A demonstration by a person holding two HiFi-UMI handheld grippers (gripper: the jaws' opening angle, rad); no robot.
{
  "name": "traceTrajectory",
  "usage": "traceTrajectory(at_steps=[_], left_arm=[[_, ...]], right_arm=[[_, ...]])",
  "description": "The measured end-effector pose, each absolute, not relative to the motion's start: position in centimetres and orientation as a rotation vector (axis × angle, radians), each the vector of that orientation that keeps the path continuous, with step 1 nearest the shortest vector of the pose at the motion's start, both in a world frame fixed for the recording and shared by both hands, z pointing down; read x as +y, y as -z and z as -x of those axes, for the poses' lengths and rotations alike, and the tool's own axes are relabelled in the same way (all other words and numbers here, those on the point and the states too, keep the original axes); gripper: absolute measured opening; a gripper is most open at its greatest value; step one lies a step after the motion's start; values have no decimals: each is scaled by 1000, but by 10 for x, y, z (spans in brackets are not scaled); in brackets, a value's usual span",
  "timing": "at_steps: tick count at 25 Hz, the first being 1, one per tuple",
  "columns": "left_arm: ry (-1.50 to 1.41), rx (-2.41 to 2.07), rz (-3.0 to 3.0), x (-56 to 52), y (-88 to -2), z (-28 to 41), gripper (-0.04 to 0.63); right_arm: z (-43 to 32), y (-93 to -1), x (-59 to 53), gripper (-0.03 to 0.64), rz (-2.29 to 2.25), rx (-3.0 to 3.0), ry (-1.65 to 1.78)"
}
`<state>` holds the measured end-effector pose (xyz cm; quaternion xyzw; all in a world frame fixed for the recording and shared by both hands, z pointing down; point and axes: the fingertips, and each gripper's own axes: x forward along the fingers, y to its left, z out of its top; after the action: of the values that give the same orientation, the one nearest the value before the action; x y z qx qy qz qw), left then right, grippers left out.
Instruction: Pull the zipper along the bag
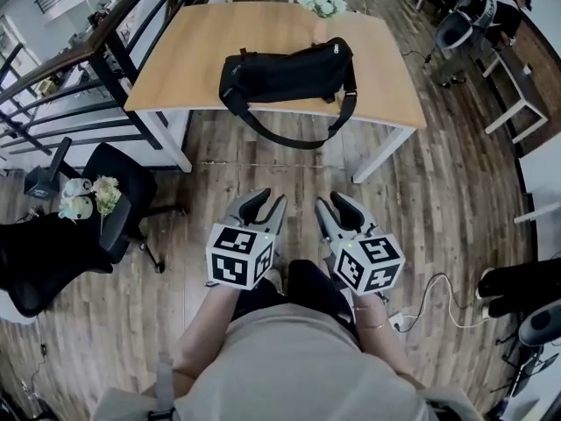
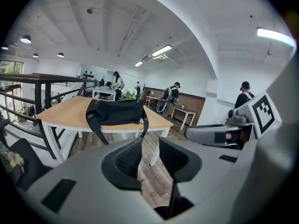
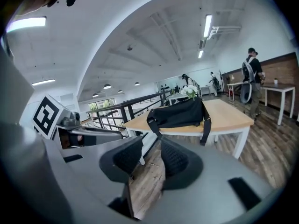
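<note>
Bag (image 1: 285, 75) on counter (image 1: 184, 51), long axis left-right, well ahead; left gripper (image 1: 266, 205), right gripper (image 1: 337, 205) side by side, neither nearer; both jaws apart, empty

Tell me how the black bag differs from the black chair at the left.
The bag lies on the wooden table, while the chair stands on the floor beside the table, nearer the person. The bag is long and soft, with its strap hanging over the table's near edge; the chair sits on a spoked base. Both are black.
</note>
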<state>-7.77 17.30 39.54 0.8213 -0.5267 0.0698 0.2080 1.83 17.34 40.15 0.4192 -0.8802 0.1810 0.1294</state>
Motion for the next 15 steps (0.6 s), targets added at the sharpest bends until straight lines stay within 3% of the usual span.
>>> traceTrajectory(at_steps=[15], left_arm=[[-201,-1493,-2277,60,-404,80,118]], right_arm=[[-18,-415,51,121,-1185,-2569,-534]])
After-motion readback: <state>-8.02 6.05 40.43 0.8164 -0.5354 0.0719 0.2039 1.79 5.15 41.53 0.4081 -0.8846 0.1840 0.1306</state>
